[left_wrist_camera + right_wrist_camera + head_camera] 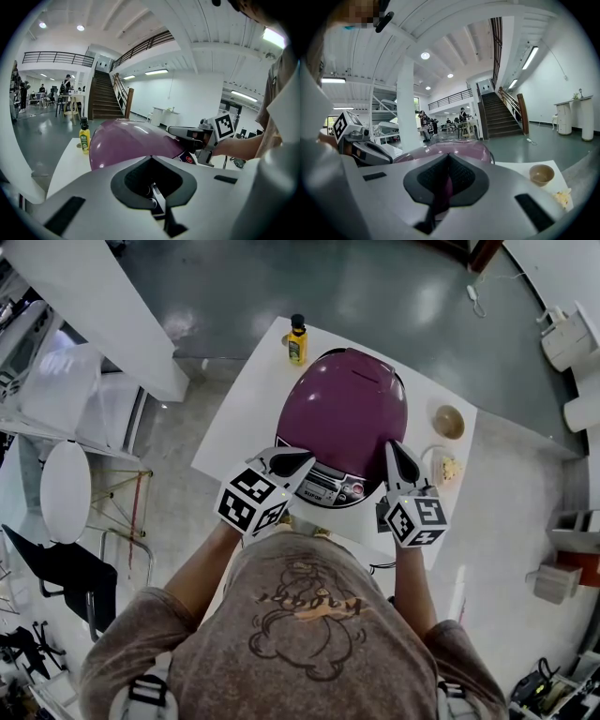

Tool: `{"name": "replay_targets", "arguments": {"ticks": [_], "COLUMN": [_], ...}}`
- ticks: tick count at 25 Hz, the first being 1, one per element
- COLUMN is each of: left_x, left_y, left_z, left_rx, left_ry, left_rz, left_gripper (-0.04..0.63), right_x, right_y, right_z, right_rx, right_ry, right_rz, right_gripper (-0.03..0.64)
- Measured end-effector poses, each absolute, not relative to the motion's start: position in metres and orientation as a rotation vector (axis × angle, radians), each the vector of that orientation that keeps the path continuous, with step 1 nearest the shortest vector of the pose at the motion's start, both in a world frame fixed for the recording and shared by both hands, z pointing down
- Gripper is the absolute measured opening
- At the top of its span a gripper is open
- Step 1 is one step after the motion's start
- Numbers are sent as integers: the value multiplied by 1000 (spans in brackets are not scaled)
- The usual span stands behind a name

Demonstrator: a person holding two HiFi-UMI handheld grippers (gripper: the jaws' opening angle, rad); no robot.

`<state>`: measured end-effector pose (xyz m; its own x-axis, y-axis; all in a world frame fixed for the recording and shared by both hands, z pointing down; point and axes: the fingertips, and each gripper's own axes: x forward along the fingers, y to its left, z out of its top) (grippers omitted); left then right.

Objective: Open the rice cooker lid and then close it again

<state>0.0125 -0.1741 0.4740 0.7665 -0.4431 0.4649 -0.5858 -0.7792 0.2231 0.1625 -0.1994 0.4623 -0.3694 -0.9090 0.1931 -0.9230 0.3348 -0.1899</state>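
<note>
rice cooker lid [342,409]: down and seated on the body. it is a glossy plum dome, smooth and rounded, hard plastic by the sheen. it sits just ahead of both sets of jaws, between the two.

control panel [330,488]: silvery, with small buttons, just below and inboard of the left tips.

left gripper [298,461]: jaws clenched, nothing between the textured black pads.

right gripper [397,452]: jaws pressed together too, empty, tip at the lid's front rim (touching or a hair off, cannot tell).

step, as i read it: the lid is closed, so either the opening is not yet begun or the closing is done. if opening, the next move calls for a closed tip on the front catch, which i cannot make out, then a lift of the slick dome.

white table [244,418]: matte and flat. yellow bottle [297,340] is far beyond the left jaws. tan bowl [449,421] is outboard of the right jaws.
</note>
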Motion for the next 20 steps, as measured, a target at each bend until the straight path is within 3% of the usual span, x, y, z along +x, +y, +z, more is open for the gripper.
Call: {"name": "replay_targets", "arguments": {"ticks": [20], "left_x": [12], "left_y": [-174], "left_z": [472], "left_rx": [2621], "left_ry": [-806], "left_rz": [526], "left_gripper": [21], "right_x": [161], "right_y": [-202], "right_z": [464], "right_rx": [1729], "right_ry": [-2500], "right_rz": [408], "right_gripper": [2]}}
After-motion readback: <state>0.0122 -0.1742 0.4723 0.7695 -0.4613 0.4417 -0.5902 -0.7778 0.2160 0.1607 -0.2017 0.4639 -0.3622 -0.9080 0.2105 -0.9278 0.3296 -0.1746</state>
